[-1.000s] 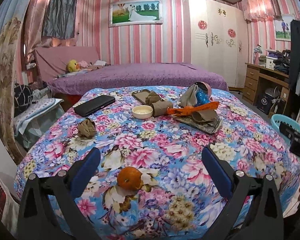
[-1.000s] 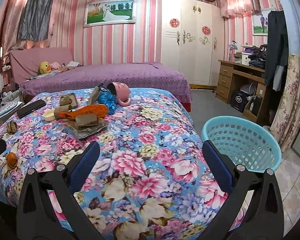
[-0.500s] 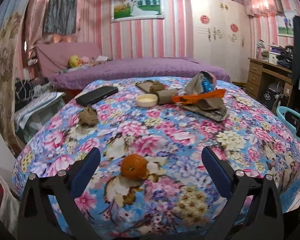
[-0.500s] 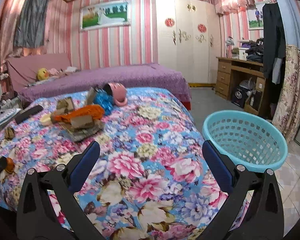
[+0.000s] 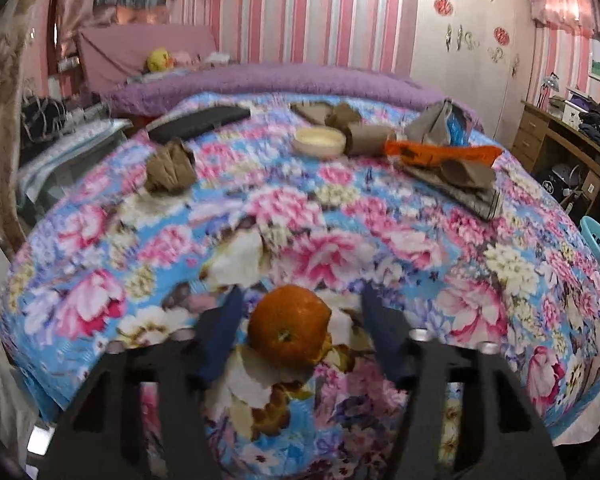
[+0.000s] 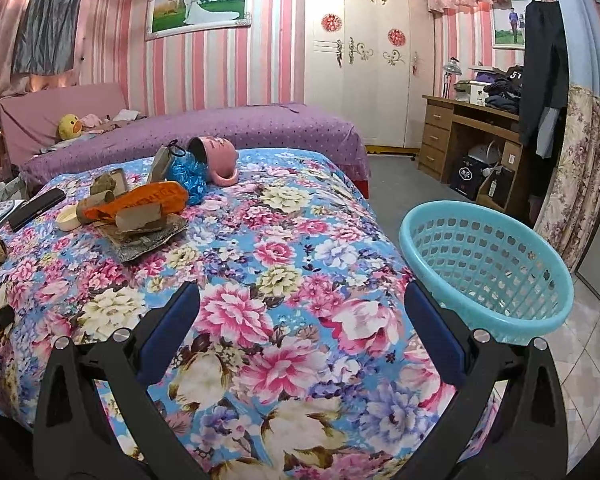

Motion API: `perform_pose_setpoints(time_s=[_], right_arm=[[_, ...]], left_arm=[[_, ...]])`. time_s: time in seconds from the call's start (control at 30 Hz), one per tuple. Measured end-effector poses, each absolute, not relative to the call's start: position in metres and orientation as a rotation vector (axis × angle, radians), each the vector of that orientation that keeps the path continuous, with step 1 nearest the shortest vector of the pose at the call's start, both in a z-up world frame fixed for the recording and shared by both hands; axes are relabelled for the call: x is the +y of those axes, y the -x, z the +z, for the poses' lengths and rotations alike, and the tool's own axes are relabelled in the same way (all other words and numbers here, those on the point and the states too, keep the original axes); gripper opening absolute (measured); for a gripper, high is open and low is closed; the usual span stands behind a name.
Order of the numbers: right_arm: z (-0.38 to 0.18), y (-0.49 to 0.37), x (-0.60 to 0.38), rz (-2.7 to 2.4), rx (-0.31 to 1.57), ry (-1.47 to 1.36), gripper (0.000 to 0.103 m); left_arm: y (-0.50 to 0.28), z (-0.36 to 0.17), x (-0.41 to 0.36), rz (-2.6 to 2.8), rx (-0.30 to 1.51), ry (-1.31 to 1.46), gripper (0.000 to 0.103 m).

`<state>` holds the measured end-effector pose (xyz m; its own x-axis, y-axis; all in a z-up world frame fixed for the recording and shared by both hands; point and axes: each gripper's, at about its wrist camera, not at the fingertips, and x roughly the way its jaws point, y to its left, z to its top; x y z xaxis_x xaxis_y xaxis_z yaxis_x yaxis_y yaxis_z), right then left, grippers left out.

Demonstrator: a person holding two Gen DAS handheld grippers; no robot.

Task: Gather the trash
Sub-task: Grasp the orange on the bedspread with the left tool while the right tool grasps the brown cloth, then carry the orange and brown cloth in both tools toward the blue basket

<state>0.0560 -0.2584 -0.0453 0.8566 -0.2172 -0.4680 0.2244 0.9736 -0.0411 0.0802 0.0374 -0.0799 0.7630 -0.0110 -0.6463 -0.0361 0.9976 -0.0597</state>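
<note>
While the left gripper (image 5: 300, 320) has its two blue pads on either side of the orange peel (image 5: 289, 331), the fingers are apart and do not yet press it; small gaps show on both sides. This peel, shaped almost like a whole fruit, lies near the front edge of the flowered bedspread (image 5: 340, 248). The right gripper (image 6: 300, 332) has its fingers wide apart, holds nothing, and hangs over the front right part of the bedspread.

As far as I can judge, the task is at its very start. The light blue basket (image 6: 488, 264), standing just beside the right edge of the bed, looks empty through its holes. All the trash is on the bedspread: a crumpled brown paper ball (image 5: 170, 168) near the left edge, brown paper rolls (image 5: 364, 138) and an orange wrapper (image 5: 444, 154) toward the far edge, with flat grey-brown packaging (image 5: 456, 184) under it and a shiny blue wrapper (image 6: 186, 180) behind. A small cream dish (image 5: 319, 142), a black case (image 5: 198, 122) and a tipped pink mug (image 6: 218, 158) also lie there; whether they count as trash I cannot tell.

For writing, the orange wrapper carries faint printing and the mug some marks, but both are too blurred to read.
</note>
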Motion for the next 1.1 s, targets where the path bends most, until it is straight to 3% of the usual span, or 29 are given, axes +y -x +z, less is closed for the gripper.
perform_pose_setpoints(time_s=[0.13,0.3,0.77,1.1], right_arm=[[-0.046,-0.055,-0.255,-0.229,0.491,0.001,0.099],[-0.049,-0.058,-0.249,-0.212,0.512,0.000,0.099],[-0.011,-0.083,-0.133,-0.025,0.459,-0.042,0.099],[-0.008,-0.128,-0.013,0.134,0.520,-0.025,0.099]], left_arm=[[-0.080,-0.079,0.029,-0.012,0.704,0.026,0.032],[-0.081,-0.071,0.027,-0.041,0.713,0.018,0.025],[-0.098,-0.007,0.127,-0.015,0.570,0.015,0.023],[-0.120,-0.013,0.233,0.084,0.575,0.037,0.023]])
